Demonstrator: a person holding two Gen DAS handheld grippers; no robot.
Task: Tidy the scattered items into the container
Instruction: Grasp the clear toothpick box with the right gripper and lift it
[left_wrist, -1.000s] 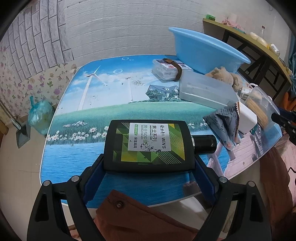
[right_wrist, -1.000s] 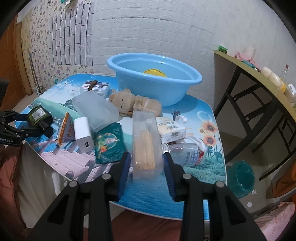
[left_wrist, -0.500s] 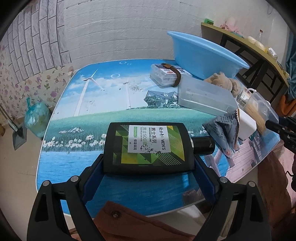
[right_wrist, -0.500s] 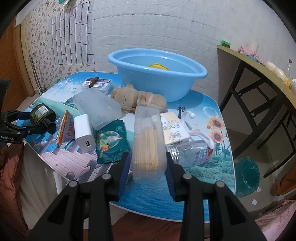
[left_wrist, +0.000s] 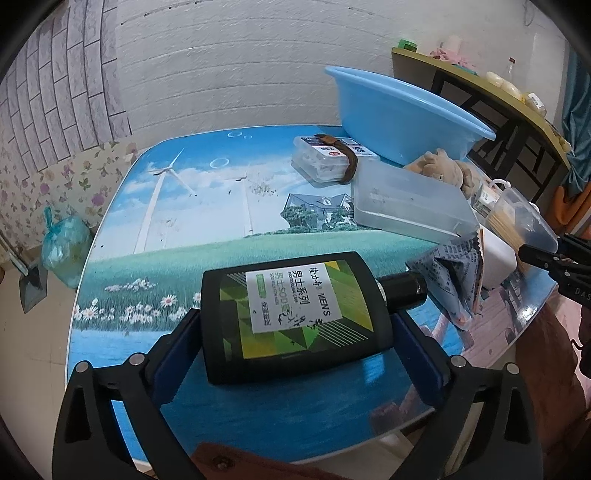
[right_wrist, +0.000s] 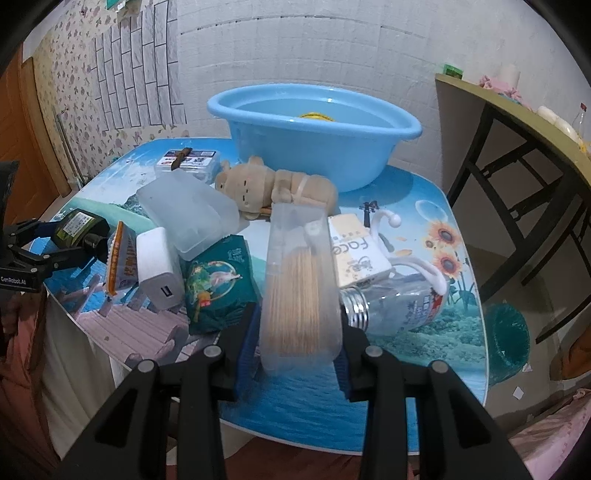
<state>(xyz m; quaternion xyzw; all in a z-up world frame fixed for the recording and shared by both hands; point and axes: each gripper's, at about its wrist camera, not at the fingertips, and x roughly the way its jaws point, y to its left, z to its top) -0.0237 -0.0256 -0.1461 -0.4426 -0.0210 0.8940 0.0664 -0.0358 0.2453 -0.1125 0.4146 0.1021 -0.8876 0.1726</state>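
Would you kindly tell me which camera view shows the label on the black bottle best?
The left wrist view: the black bottle lies close, label facing the camera. The right wrist view shows it small and far at the left edge, its label unreadable.

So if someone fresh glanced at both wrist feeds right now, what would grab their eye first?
Probably the black bottle with its green and yellow label, lying flat between the left gripper jaws, which are opening. Next, the clear box of wooden sticks clamped in the right gripper at the table's near edge. Behind the clutter sits the big blue basin, with a plush bear lying in front of it.
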